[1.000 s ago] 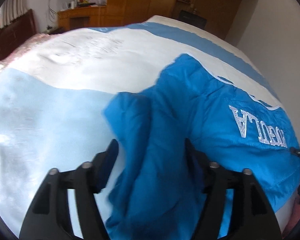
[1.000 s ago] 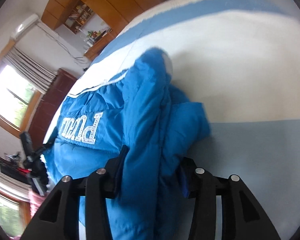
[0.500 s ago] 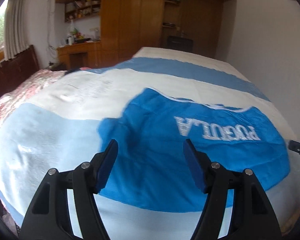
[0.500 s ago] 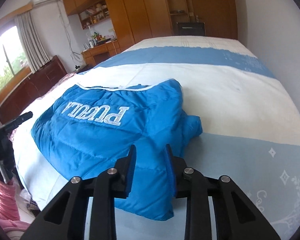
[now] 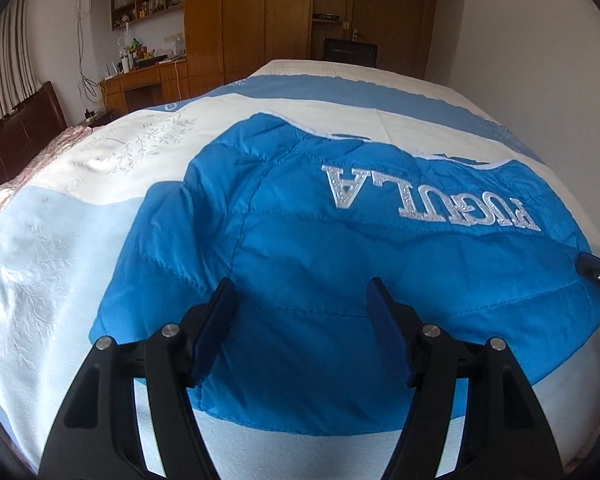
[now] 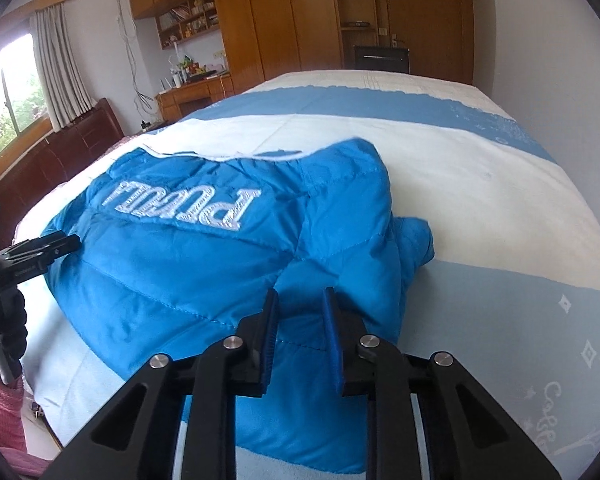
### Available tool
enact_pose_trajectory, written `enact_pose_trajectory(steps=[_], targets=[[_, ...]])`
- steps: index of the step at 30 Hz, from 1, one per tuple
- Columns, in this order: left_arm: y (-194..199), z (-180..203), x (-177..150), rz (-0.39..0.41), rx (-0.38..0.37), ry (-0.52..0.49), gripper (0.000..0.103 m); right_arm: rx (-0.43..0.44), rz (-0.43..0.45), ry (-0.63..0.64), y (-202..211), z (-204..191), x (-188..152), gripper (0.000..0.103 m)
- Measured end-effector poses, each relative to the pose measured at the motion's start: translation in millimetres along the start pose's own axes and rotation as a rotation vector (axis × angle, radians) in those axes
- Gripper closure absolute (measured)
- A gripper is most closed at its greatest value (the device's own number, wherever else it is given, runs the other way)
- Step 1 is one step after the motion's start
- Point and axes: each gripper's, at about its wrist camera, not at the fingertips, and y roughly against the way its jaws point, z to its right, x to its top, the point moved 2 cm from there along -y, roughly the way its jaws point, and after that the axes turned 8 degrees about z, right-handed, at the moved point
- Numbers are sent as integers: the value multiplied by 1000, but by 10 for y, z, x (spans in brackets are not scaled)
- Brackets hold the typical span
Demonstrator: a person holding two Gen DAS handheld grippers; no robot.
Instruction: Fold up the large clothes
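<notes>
A bright blue quilted jacket (image 5: pixel 340 264) with white lettering lies folded on the bed, its sleeves tucked in; it also shows in the right wrist view (image 6: pixel 204 264). My left gripper (image 5: pixel 300 300) is open and empty, hovering over the jacket's near edge. My right gripper (image 6: pixel 298 304) is partly open with a narrow gap and holds nothing, above the jacket's right front part. The tip of the right gripper (image 5: pixel 598 270) shows at the right edge of the left wrist view. The left gripper (image 6: pixel 28 256) shows at the left edge of the right wrist view.
The bed cover (image 5: pixel 60 216) has white, light blue and blue bands. A dark wooden headboard (image 6: pixel 72 148) is at the left. Wooden wardrobes (image 5: pixel 260 16) and a desk (image 5: pixel 148 80) stand at the far wall. A white wall (image 5: pixel 540 40) runs along the right.
Both grippers let go of the jacket's folded parts and drew back and up. The jacket now lies flat and folded. The right gripper's jaws narrowed.
</notes>
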Motion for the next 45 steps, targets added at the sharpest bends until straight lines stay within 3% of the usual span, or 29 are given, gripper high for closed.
enact_pose_trajectory(steps=[9,25,33,37,40,45], targets=[[-89,-25,-131,-5,-9,11,35,33,3,-80,-111,125,-179,83],[-126,21,-195,6,16,-8,34,38,14,-73,-173,141,-230,84],[-120,76,-179,3,36,-20,34,28,48,-70,73,132,-168,84],[-120,91,-179,7,40,-24,34,29,25,-74,145,213,-221,84],[-115,97,-184,9,37,-23,34,11,-1,-53,54,231,-277,93],[-95,74,-196,10,37,-20,34,20,-22,-65,-53,243,-294,93]])
